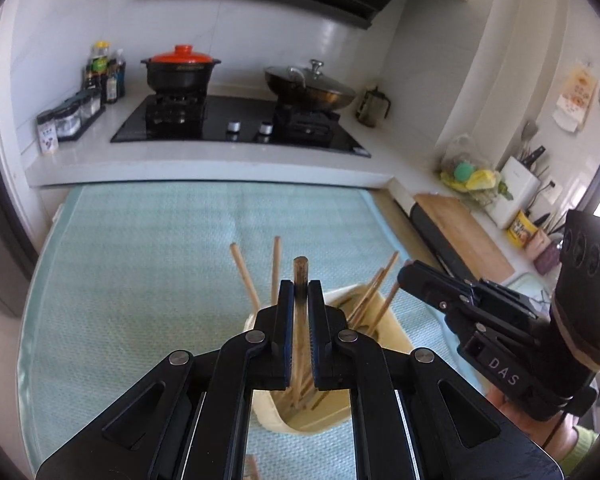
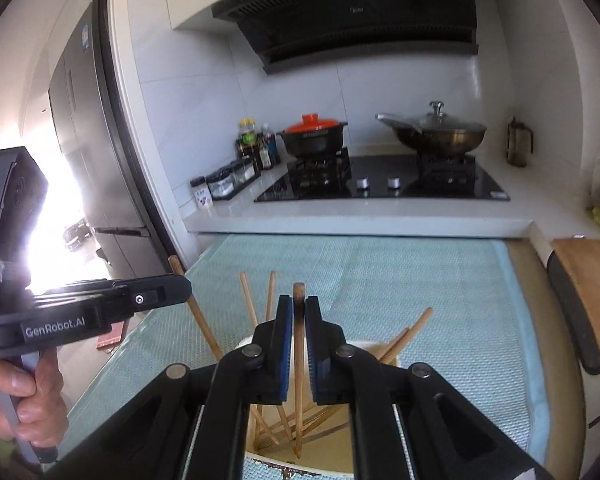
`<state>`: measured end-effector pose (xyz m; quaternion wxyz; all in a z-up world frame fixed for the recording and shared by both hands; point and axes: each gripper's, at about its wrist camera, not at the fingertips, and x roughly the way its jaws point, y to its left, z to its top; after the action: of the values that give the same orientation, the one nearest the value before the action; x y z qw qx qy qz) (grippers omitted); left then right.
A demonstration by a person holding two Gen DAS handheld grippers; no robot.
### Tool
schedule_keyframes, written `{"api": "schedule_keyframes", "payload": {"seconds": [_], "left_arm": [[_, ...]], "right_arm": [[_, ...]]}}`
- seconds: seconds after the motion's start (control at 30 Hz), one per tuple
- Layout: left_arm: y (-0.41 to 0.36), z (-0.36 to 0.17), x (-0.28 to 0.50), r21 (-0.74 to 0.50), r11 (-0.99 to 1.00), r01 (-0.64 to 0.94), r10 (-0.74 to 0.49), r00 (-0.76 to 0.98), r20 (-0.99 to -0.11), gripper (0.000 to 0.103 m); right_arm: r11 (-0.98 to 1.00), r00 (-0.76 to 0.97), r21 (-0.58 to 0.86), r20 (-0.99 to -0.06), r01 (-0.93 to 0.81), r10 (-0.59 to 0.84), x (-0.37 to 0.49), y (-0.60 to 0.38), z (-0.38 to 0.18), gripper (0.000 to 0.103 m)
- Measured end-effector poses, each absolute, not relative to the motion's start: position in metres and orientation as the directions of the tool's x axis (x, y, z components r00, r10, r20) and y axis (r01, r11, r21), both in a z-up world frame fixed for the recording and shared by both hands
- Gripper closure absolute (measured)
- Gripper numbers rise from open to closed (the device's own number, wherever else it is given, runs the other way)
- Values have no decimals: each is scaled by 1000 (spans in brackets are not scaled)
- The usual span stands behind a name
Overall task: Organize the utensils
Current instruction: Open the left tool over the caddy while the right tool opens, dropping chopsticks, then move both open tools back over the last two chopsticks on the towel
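My left tongs [image 1: 301,294] are clamped on one chopstick [image 1: 301,280], upright over the cream holder [image 1: 384,326] just below. My right tongs [image 2: 299,312] pinch another stick [image 2: 299,360] whose tip is down in the holder [image 2: 374,347]. More sticks [image 2: 246,304] lean inside, on the mat-covered tabletop [image 2: 420,280].

Pale green textured mat [image 1: 140,264] covers work surface — cream utensil holder [image 1: 384,332] stands on it.

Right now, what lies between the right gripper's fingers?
One wooden chopstick, clamped upright, its tip down in the cream holder; the right wrist view shows it.
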<state>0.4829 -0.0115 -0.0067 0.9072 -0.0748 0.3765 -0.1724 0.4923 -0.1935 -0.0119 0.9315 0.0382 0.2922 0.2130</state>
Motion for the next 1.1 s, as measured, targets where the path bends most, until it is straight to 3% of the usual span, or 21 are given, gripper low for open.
{"api": "schedule_keyframes", "payload": {"seconds": [0.03,0.07,0.13,0.17,0.23,0.37,0.43,0.77,0.87,1.1], "left_arm": [[-11,-12,483,-257,936,243,-353,650,-673,87],[-8,-15,481,-255,938,233,-345,645,-681,70],[1,-16,471,-258,941,221,-339,656,-674,56],[7,-13,463,-252,942,221,-334,664,-669,54],[18,-5,446,-228,947,224,-320,677,-663,53],[43,16,400,-145,960,238,-274,716,-642,37],[55,26,375,-70,968,242,-230,735,-638,36],[95,7,237,78,964,253,-142,742,-655,32],[89,-14,198,50,969,242,-153,746,-648,26],[58,-76,158,-119,966,231,-247,675,-695,25]], "right_arm": [[906,729,194,-542,-375,418,498,-191,-17,95],[911,732,185,-546,-369,407,500,-189,-20,87],[918,755,179,-525,-353,392,497,-191,-16,71],[921,772,182,-504,-345,388,491,-195,-11,64],[925,802,169,-460,-341,380,473,-204,3,64],[934,845,96,-401,-344,353,427,-220,32,58],[936,857,67,-383,-345,343,399,-228,41,51],[956,879,-69,-416,-285,232,253,-244,6,49],[968,883,-67,-429,-240,190,207,-244,-27,49],[980,836,-69,-536,-184,119,145,-233,-107,49]]}}
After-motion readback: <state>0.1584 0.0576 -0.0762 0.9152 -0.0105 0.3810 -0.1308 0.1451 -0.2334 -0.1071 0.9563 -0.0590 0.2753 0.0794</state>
